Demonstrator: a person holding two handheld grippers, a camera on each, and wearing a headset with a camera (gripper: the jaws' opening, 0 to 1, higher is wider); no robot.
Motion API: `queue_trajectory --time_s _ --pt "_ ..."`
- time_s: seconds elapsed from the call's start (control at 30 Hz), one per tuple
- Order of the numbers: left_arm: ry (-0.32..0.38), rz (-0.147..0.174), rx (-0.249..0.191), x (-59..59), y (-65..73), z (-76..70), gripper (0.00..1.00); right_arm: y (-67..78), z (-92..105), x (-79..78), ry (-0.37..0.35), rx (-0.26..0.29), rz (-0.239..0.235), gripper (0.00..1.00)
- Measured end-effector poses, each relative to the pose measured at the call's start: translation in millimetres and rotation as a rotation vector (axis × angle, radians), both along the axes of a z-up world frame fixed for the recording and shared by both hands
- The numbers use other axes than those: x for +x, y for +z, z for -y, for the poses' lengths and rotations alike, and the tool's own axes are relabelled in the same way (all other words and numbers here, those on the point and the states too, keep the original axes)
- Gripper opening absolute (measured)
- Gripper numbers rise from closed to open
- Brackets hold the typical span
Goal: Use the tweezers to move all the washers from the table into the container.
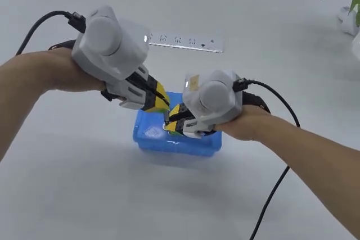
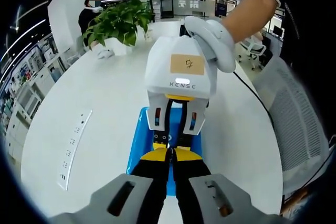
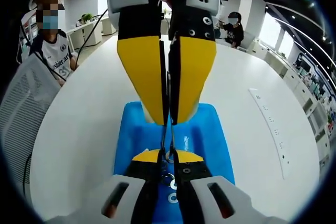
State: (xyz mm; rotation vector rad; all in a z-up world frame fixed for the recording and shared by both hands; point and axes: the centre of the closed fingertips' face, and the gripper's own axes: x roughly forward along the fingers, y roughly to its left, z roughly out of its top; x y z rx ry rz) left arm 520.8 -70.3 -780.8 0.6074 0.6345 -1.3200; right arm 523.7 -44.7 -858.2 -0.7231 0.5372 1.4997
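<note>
Two handheld grippers met nose to nose above a blue container (image 1: 147, 137). I saw the left gripper (image 1: 162, 98) slanting down from the upper left in the left hand (image 1: 67, 71). The right gripper (image 1: 170, 121) pointed leftward from the right hand (image 1: 247, 125), and their yellow tips almost touched. The left gripper's jaws were pressed together on the tweezers (image 3: 167, 136). The right gripper's jaws stood a sliver apart around the tweezers' lower end; I could not tell whether they gripped it.

Everything sat on a white table (image 1: 84, 189). A white power strip (image 1: 185, 42) lay beyond the blue container, and a leafy potted plant (image 2: 118, 22) stood near the table's far edge. Around it was an open office with ceiling lights.

The tweezers looked like thin silver legs, running from one jaw pair to the other over the blue container. Small silver washers (image 3: 171, 198) lay inside it, on its blue floor.
</note>
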Motion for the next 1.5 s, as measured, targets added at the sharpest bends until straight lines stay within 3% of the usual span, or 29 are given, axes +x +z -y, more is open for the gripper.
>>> queue_trajectory --time_s 0.4,0.6,1.07,1.5 --pt "0.005 0.009 -0.015 -7.3 16.5 1.5 0.05 16.6 0.6 -6.5 0.005 0.021 0.013 0.12" --pt "0.004 0.022 -0.013 -14.5 28.7 3.5 0.05 32.3 1.1 -13.6 0.006 0.041 0.027 0.12" --pt "-0.010 0.038 0.000 -43.5 49.6 7.3 0.05 62.1 8.3 -41.1 0.012 0.086 0.053 0.12" --pt "-0.015 0.050 -0.021 -66.3 64.2 16.2 0.05 77.2 12.8 -63.0 0.017 0.124 0.059 0.12"
